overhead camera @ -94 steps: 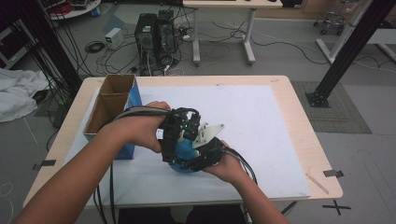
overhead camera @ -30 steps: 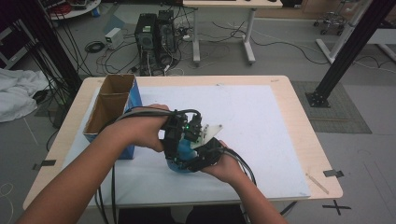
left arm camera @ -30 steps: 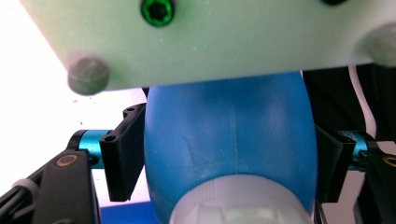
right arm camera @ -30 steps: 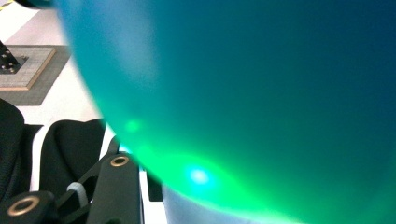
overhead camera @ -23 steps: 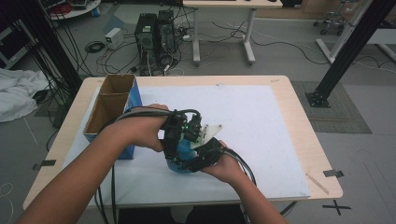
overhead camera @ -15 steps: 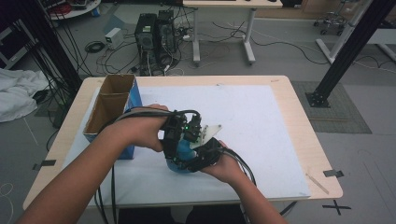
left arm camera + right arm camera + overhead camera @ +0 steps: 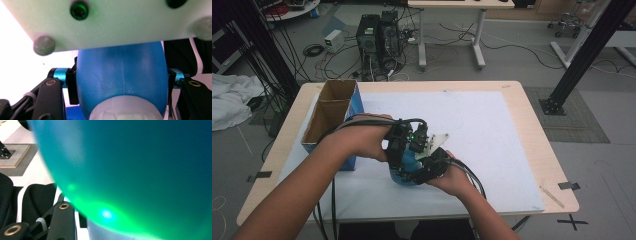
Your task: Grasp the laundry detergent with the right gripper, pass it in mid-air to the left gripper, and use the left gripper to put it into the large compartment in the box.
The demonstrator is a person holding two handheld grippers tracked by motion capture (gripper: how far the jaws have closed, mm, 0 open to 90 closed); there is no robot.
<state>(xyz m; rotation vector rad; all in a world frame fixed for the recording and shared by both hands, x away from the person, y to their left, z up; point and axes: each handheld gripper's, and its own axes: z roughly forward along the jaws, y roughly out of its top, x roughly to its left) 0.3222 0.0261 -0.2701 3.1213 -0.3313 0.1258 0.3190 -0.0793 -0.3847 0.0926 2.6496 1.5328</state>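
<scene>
We hold both claws together low over the bench: left claw has just clamped the blue bottle, right claw grips it too; the bottle's base is hidden.

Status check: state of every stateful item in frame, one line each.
blue bottle: clamped between both grippers above the white mat, white cap on.
left gripper: jaws just closed, pads pressing the bottle's sides.
right gripper: shut on the bottle.
cardboard box: upright, top open, at the mat's left edge.
</scene>
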